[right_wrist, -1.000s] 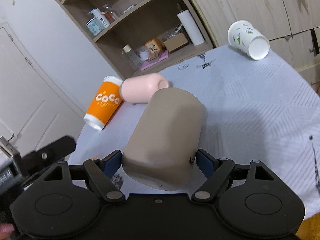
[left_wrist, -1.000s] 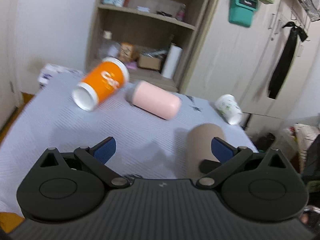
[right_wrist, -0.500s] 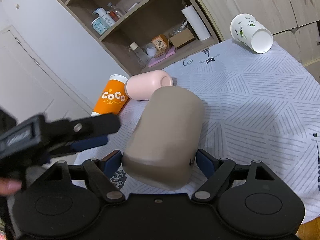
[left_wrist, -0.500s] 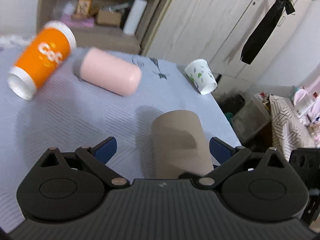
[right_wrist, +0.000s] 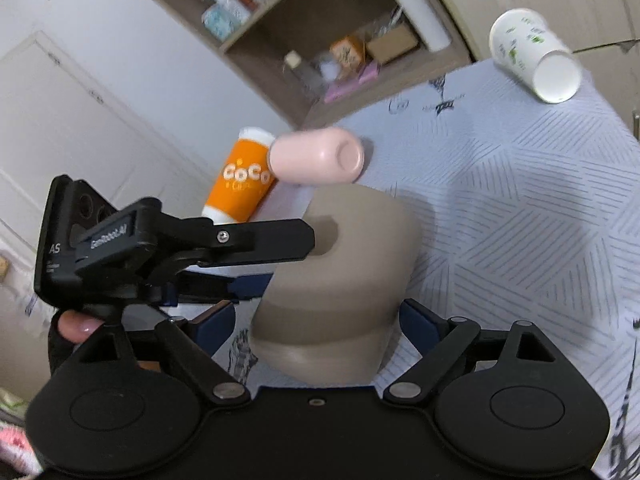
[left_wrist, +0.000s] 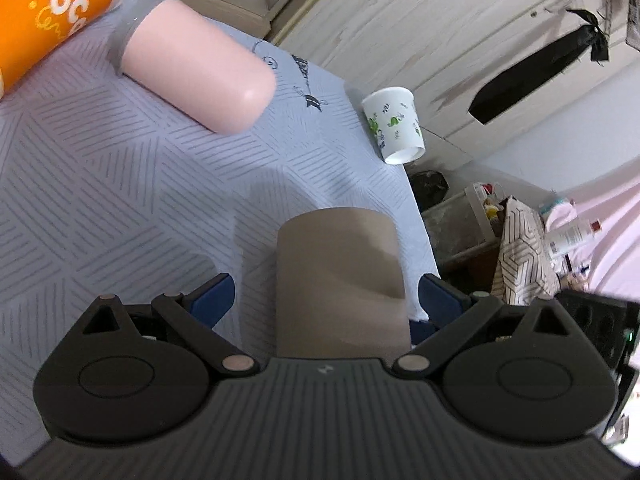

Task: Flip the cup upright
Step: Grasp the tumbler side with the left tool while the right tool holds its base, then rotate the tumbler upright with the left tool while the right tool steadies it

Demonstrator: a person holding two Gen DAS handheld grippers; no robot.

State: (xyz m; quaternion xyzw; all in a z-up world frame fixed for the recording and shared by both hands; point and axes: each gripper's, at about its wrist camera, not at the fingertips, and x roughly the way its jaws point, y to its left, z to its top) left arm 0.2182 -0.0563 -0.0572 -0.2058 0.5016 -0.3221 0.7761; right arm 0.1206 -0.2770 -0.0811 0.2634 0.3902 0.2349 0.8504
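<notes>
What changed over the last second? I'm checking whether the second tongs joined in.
The left tongs swung right and closed in until their open fingers straddle the taupe cup. The right tongs stay around it. The pink cup, orange cup and white paper cup stay lying down.

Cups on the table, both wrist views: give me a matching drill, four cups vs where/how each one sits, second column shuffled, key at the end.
Cups:
1. taupe cup
2. pink cup
3. orange cup
4. white cup

Where/how:
A. lying near the table's far corner, leaf print on its side
B. between the fingers of both the left gripper and the right gripper
C. on its side, "CoCo" lettering
D. on its side beside the orange one, plain with no print

Pairs: 1-B, 2-D, 3-C, 4-A
</notes>
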